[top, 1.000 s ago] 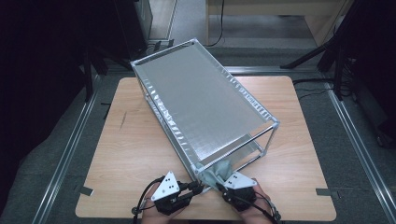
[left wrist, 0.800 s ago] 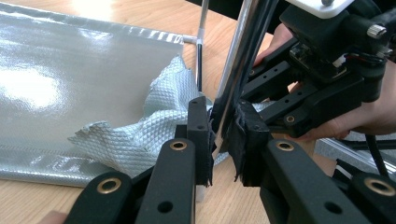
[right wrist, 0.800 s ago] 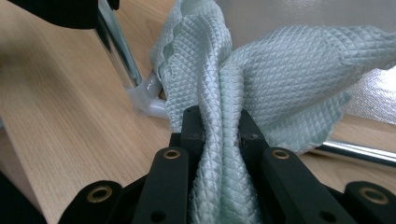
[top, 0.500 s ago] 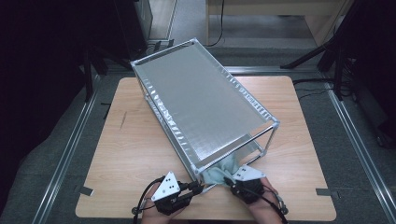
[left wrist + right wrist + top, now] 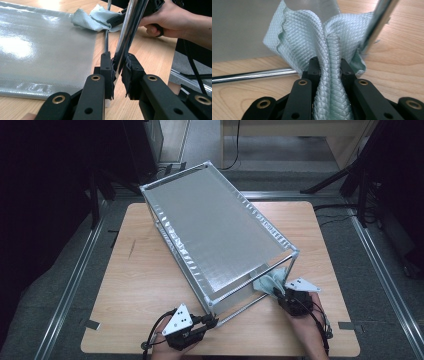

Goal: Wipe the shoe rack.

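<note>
Holds steady on the rack (image 5: pixel 220 235), angled across the table (image 5: pixel 140 285) exactly as a second back, no shift there. Keeps the left gripper (image 5: pixel 212 321) pinched narrow on the near left post (image 5: pixel 130 30), pads tight against the chrome, bracing the frame.

Now the real move: sweeps the right gripper (image 5: pixel 282 295) from mid-front over to the near right post (image 5: pixel 377 22), dragging the cloth (image 5: pixel 270 282) along. Clamps that cloth hard, with a thick fold squeezed between the jaws in the right gripper view. Lands the cloth low at the rack's front right corner, bunched against the foot of that post and just above the bottom rail (image 5: pixel 249 76). Reads as a wiping pass along the front, with the post next in line, though only as a judgement.

Hides plenty, though. Buries the lower shelf under the top sheet from above. Cuts both forearms off at the bottom edge. Covers the post's foot with cloth folds. Leaves open whether the cloth wraps the post or merely leans on it.
</note>
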Demonstrator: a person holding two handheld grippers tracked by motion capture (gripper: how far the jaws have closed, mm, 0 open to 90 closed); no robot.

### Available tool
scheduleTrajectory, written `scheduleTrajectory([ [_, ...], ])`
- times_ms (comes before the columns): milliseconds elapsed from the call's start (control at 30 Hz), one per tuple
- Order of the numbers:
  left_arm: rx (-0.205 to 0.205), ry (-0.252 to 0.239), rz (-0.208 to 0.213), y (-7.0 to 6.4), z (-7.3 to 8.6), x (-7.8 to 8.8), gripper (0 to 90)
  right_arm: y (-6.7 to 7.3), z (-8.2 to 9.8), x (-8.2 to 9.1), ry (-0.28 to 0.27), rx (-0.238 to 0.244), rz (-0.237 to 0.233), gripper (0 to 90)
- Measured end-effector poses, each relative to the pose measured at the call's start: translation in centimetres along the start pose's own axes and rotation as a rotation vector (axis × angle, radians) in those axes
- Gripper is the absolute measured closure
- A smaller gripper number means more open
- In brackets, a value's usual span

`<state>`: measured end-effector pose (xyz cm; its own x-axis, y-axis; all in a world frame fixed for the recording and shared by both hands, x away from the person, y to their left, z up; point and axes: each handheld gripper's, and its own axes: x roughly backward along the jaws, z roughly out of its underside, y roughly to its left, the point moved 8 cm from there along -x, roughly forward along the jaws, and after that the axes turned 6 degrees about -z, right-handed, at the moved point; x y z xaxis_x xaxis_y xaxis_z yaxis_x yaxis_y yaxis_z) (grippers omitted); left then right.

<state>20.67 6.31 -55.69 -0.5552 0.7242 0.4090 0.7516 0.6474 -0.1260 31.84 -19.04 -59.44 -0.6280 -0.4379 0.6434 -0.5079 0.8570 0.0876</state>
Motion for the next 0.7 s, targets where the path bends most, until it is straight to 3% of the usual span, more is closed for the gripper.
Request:
scheduleTrajectory([
  [67,0.005,0.000,0.003,0.0,0.0,0.0,79.3,0.8,0.1,-0.1,0.005,0.016,-0.011,77.4],
  [167,0.004,0.000,0.005,0.0,0.0,0.0,79.3,3.0,0.3,-0.2,0.018,0.044,-0.058,77.2],
  [533,0.006,0.000,0.005,0.0,0.1,-0.1,79.2,14.9,1.5,-0.6,0.071,0.217,-0.315,76.0],
  [600,0.005,0.000,0.005,0.0,0.1,-0.1,79.2,16.2,1.8,-0.6,0.073,0.239,-0.340,76.1],
  [700,0.004,0.000,0.003,0.0,0.1,-0.1,79.3,16.3,1.8,-0.6,0.069,0.248,-0.341,77.2],
])
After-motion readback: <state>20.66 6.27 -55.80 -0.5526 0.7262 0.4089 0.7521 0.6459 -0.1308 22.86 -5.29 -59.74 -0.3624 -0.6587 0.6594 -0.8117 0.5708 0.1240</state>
